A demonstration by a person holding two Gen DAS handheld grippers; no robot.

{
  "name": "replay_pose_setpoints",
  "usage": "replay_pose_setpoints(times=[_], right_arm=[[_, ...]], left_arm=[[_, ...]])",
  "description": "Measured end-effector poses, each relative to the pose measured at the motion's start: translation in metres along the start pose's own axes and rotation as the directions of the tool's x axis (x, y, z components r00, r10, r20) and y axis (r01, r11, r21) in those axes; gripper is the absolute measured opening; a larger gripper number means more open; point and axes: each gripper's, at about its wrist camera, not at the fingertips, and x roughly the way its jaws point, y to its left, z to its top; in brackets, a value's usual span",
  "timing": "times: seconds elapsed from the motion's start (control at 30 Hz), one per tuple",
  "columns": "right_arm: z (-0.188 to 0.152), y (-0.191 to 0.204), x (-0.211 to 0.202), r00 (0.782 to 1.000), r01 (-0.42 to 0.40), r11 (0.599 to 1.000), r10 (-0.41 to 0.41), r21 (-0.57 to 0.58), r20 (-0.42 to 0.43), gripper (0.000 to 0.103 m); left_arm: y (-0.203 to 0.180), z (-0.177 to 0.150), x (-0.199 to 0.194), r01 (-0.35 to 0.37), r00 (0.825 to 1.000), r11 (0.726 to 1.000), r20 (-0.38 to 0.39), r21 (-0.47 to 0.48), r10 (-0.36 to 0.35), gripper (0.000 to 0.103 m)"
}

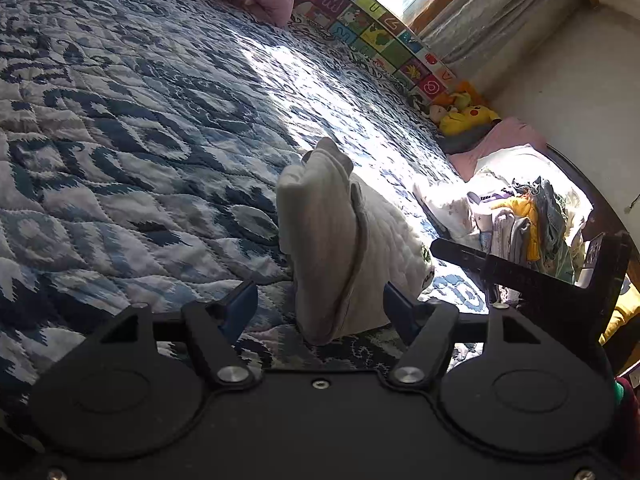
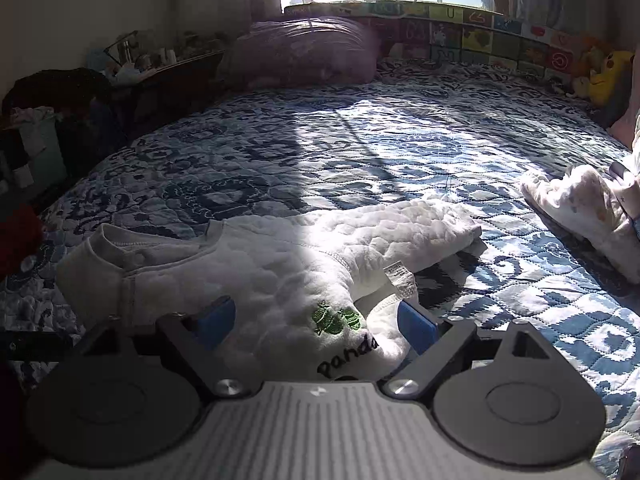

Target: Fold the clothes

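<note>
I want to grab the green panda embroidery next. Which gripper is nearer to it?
Right. The green panda embroidery lies between the open fingers of the right gripper. The left gripper is open at the white garment's collar end, away from it.

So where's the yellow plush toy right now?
The yellow plush toy sits at the bed's far corner by the wall, below the alphabet mat; in the right wrist view it's at the far right.

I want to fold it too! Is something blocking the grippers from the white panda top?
No. The white panda top lies right between both grippers' open fingers, left gripper and right gripper, on the blue quilt.
</note>
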Motion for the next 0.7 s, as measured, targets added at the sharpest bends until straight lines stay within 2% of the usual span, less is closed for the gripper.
replay_pose_setpoints(times=[0.1,0.17,0.23,0.3,0.33,0.37,0.5,0.6,0.7], right_arm=[[0.006,-0.005,0.021,1.0,-0.011,1.0,0.011,0.014,-0.029,0.086],[0.006,-0.007,0.031,0.998,-0.01,1.0,0.011,0.029,-0.054,0.079],[0.003,-0.007,0.035,0.997,-0.027,0.999,0.029,0.027,-0.07,0.057],[-0.001,-0.006,0.038,0.995,-0.045,0.999,0.047,0.023,-0.085,0.05],[-0.005,-0.005,0.038,0.994,-0.053,0.998,0.054,0.014,-0.09,0.045],[-0.008,-0.004,0.038,0.994,-0.058,0.998,0.058,0.006,-0.095,0.043],[-0.032,0.003,0.026,0.992,-0.07,0.998,0.07,0.008,-0.104,0.04],[-0.056,0.012,0.016,0.99,-0.07,0.997,0.067,-0.025,-0.123,0.04],[-0.078,0.018,0.006,0.987,-0.067,0.996,0.057,-0.06,-0.153,0.04]], left_arm=[[0.004,0.0,0.015,0.008,1.0,1.0,-0.024,-0.005,-0.008,0.069],[0.007,0.001,0.026,0.024,0.999,1.0,-0.043,-0.014,-0.024,0.069],[0.008,0.003,0.032,0.042,0.998,0.999,-0.041,-0.006,-0.042,0.069],[0.006,0.006,0.035,0.059,0.998,0.998,-0.023,0.018,-0.059,0.066],[0.005,0.008,0.036,0.067,0.998,0.997,-0.011,0.033,-0.067,0.061],[0.004,0.011,0.036,0.068,0.998,0.996,-0.003,0.052,-0.068,0.038],[-0.005,0.022,0.034,0.042,0.999,0.987,0.028,0.154,-0.047,0.025],[-0.02,0.02,0.027,0.046,0.996,0.953,0.053,0.298,-0.065,0.024],[-0.038,0.006,0.022,0.045,0.997,0.873,0.037,0.485,-0.071,0.024]])
